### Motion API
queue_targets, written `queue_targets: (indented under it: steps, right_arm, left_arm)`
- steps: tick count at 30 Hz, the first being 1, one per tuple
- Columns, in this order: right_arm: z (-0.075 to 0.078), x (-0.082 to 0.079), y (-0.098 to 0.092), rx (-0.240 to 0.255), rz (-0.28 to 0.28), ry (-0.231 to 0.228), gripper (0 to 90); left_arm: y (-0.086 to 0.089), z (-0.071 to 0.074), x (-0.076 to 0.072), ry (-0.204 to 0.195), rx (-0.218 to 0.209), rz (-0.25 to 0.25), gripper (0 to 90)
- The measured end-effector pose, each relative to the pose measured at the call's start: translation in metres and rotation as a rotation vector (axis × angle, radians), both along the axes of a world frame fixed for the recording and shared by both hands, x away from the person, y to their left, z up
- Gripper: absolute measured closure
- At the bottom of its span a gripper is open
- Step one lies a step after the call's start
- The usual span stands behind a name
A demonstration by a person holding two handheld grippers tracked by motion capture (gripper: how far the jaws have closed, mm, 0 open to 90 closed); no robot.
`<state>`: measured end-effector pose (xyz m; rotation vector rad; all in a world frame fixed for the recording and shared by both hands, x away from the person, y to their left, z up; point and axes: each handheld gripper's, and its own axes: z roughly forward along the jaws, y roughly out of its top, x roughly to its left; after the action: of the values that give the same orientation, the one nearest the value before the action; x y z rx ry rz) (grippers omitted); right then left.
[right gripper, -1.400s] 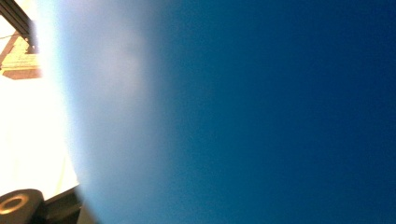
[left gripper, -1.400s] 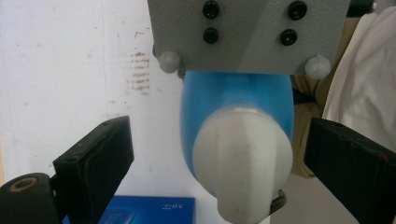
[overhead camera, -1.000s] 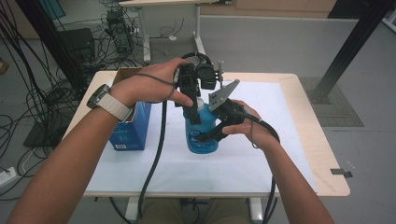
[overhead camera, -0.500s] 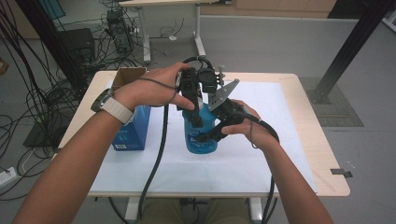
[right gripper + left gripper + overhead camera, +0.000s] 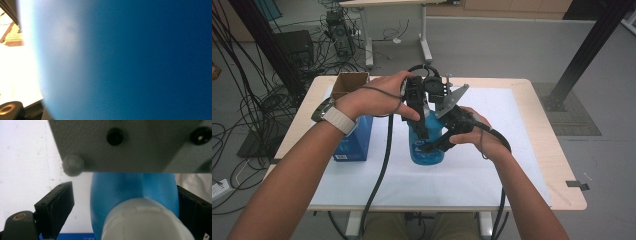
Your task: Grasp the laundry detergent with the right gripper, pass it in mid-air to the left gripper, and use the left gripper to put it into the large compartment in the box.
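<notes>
A blue bottle [image 5: 426,147] with a white cap [image 5: 145,220] stands upright on the white sheet [image 5: 492,165]. My right gripper [image 5: 438,144] comes in from the right and is shut on the bottle's body, which looms blurred and blue [image 5: 137,60] in the right gripper view. My left gripper [image 5: 422,125] reaches down from above over the bottle's top. Its jaws have just been closing with the cap and the bottle's shoulder [image 5: 120,187] between them. The left pad [image 5: 56,207] stands clear of the cap, so the left gripper [image 5: 122,195] is open.
An open-topped blue cardboard box [image 5: 354,132] stands on the table's left part, close to my left forearm. The right gripper's grey plate [image 5: 137,145] hangs just above the bottle's top. Cables and stands crowd the floor [image 5: 272,100] to the left.
My left hand has edged slightly right and down over the bottle's top. The bottle and the right gripper have kept still.
</notes>
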<state>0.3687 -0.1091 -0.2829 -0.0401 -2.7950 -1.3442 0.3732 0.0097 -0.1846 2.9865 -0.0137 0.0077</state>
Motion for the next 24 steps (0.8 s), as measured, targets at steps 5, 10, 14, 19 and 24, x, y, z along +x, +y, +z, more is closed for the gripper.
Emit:
queue_targets:
  steps: [5,10,14,19,24]
  right_arm:
    - [-0.0004,-0.0005,0.0002,0.000,0.002,0.000,43.8]
    - [-0.0001,-0.0008,0.0003,0.003,0.003,0.000,43.8]
    - [0.0001,-0.0010,0.0000,0.007,0.003,0.005,43.8]
    - [-0.0002,-0.0013,-0.0002,0.006,0.005,0.006,43.8]
    - [-0.0004,-0.0019,-0.0003,0.005,0.008,0.009,43.9]
  left_arm:
    - [-0.0005,-0.0009,-0.0004,0.011,0.003,-0.017,20.3]
    - [-0.0005,-0.0003,-0.0004,0.022,-0.001,-0.016,24.5]
    - [-0.0002,-0.0005,-0.0008,0.028,-0.003,-0.019,28.4]
    - [0.0005,-0.0017,-0.0011,0.046,-0.012,-0.016,32.4]
    - [0.0010,-0.0022,-0.0028,0.054,-0.016,-0.021,37.5]
